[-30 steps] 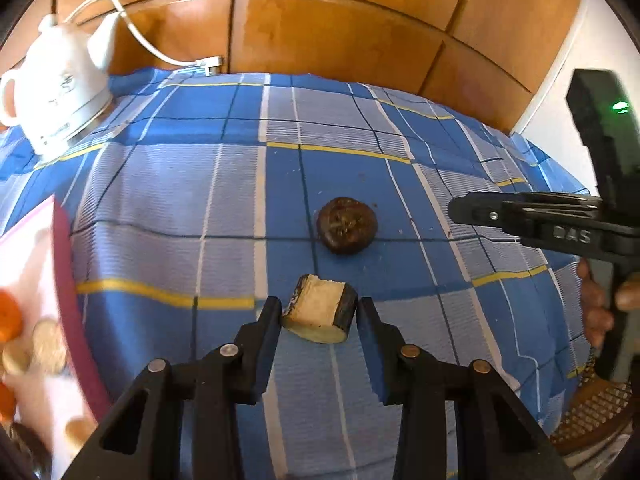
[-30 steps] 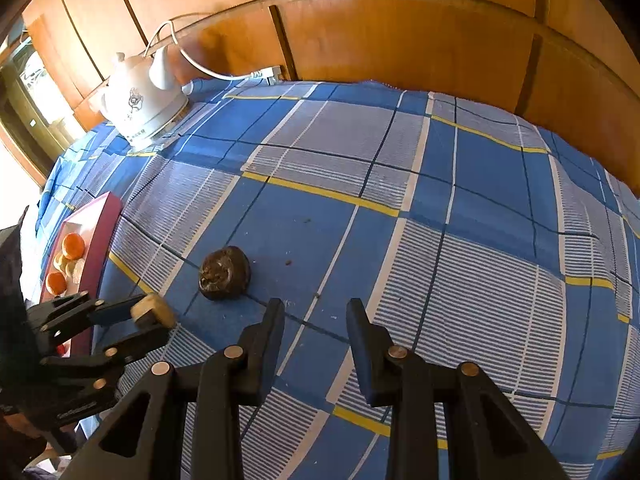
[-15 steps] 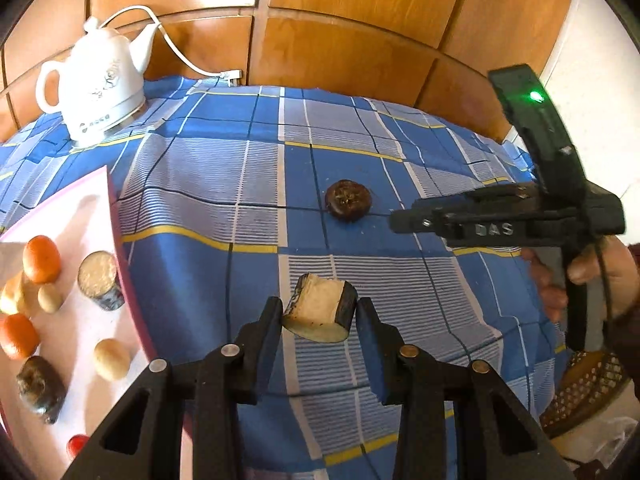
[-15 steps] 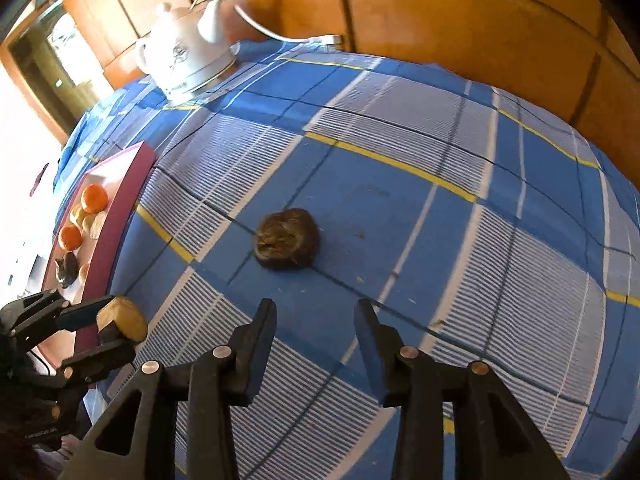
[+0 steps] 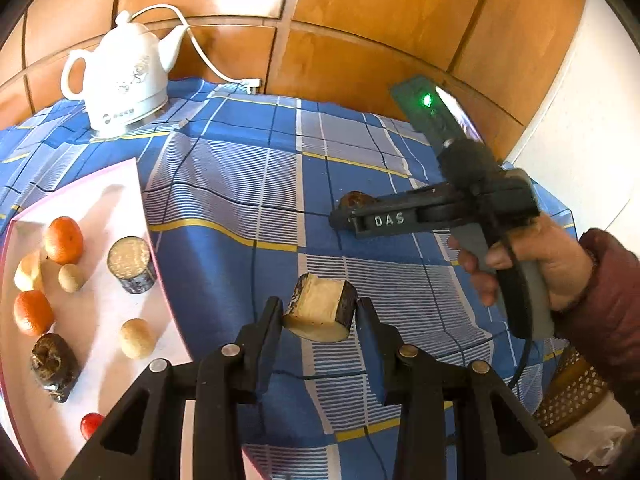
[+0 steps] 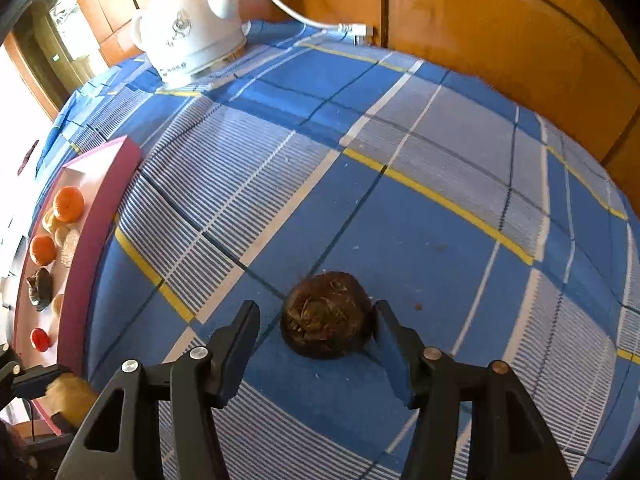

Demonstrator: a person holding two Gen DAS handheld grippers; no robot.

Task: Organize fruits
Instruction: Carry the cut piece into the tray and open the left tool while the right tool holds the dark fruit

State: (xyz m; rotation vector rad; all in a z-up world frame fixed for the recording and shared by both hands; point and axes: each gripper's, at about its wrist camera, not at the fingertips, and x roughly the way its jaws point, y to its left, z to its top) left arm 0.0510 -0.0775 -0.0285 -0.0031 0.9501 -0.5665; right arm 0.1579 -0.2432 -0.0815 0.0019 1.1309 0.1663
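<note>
Left gripper point(image 5: 319, 316) has carried its clamped cut chunk point(image 5: 320, 312) closer to the tray point(image 5: 136, 184) on the left. Right gripper point(image 6: 316, 332) dropped over the brown fruit point(image 6: 326, 314) mid-cloth, jaws opening around it, so that's next.

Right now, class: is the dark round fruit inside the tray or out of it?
Out: the dark round fruit lies on the checked cloth, apart from the tray.

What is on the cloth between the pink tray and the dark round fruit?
Nothing: in the right wrist view only bare checked cloth separates the pink tray from the dark round fruit.
</note>
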